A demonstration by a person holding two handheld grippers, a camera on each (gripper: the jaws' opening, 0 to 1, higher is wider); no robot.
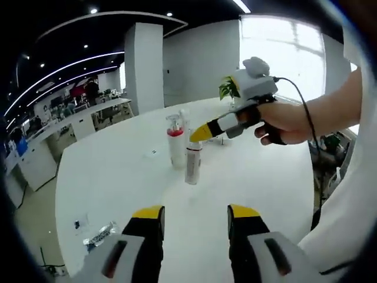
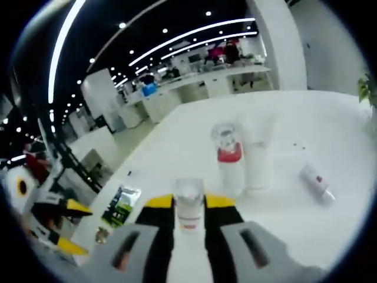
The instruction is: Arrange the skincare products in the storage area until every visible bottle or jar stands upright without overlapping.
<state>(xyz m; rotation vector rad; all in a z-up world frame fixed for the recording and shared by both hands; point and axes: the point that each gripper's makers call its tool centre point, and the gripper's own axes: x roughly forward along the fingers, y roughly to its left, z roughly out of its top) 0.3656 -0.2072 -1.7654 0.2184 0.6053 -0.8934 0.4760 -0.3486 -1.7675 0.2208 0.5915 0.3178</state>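
Note:
A white bottle with a clear cap [image 1: 193, 164] stands upright on the white table [image 1: 118, 177]. My right gripper [image 1: 200, 134], held by a hand, is shut on its cap [image 2: 188, 200]. Just behind it stands a clear pump bottle with a red band [image 1: 175, 141] [image 2: 228, 154]. Beside that is a taller white bottle [image 2: 257, 154]. A small white tube [image 2: 317, 181] lies flat on the table to the right. My left gripper [image 1: 195, 215] hovers open over the near part of the table, nothing between its jaws, and it appears low on the left [image 2: 56, 227] in the right gripper view.
A shiny foil packet [image 1: 100, 234] [image 2: 121, 205] lies near the table's edge. A green plant [image 1: 228, 88] stands at the far side. Beyond the table are a white pillar [image 1: 144, 65] and office counters [image 1: 76, 121].

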